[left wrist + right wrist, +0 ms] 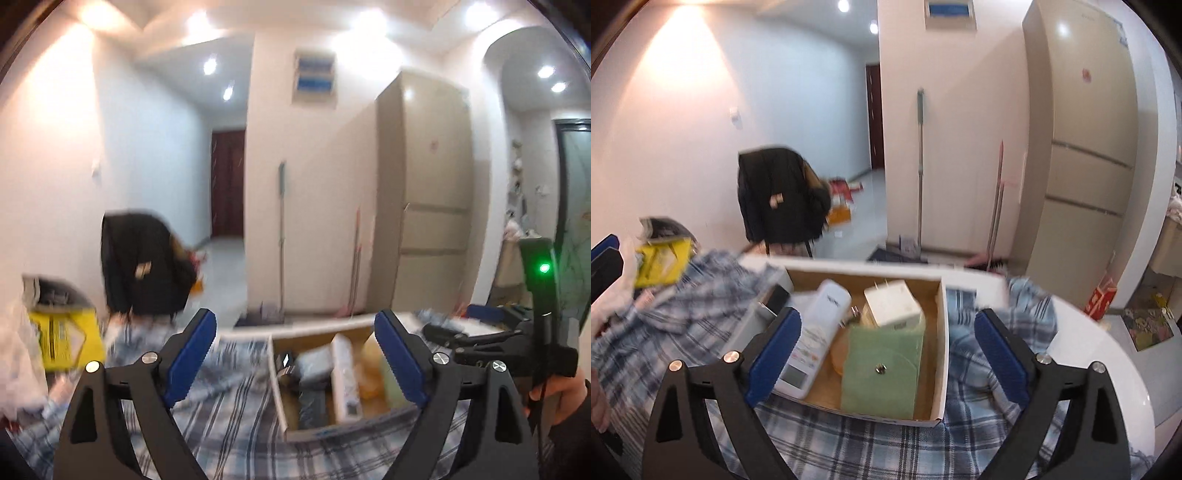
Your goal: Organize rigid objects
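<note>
The plaid cloth, soft and rumpled, covers the white round table; on it sits the shallow cardboard box, the landmark here, white outside and brown inside; within the box lie a long white plastic device along its left wall, a flat green square sleeve at its near side, and a blocky white charger with prongs toward its far wall; left of the box, well apart, is a yellow packet; the right gripper and left gripper both hover spread wide and empty before the box; judging by this, packing seems between items, and the next move calls for choosing a loose piece.
</note>
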The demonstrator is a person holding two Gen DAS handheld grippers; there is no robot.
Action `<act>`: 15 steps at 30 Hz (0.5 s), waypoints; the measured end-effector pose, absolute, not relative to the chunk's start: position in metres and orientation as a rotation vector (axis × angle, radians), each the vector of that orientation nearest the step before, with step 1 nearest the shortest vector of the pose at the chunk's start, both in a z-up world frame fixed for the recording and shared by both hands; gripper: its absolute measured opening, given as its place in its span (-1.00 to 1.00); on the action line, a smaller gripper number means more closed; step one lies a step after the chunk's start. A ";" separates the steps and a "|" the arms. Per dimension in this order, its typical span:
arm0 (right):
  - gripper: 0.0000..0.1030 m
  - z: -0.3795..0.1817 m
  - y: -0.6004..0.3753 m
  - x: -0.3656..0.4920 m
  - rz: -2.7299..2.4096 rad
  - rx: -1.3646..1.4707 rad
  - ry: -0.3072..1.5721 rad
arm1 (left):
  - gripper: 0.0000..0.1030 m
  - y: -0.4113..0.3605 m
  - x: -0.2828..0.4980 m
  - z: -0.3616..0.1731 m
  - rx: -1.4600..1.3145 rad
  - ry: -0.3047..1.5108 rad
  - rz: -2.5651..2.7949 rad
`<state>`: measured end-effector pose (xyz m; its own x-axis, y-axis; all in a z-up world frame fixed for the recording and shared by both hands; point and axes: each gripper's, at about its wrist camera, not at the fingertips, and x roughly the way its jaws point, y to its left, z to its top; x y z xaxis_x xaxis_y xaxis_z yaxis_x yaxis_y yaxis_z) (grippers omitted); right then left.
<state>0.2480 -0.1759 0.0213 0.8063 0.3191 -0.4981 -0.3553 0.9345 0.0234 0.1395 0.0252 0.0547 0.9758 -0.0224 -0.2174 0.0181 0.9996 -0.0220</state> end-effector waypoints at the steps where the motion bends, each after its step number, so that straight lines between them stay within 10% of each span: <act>1: 0.92 0.029 -0.176 0.242 0.378 -0.074 0.500 | 0.74 0.020 0.133 0.060 0.008 0.189 -0.033; 15: 1.00 0.107 -0.190 0.098 0.395 -0.105 0.116 | 1.00 0.012 0.045 0.110 -0.059 -0.028 -0.052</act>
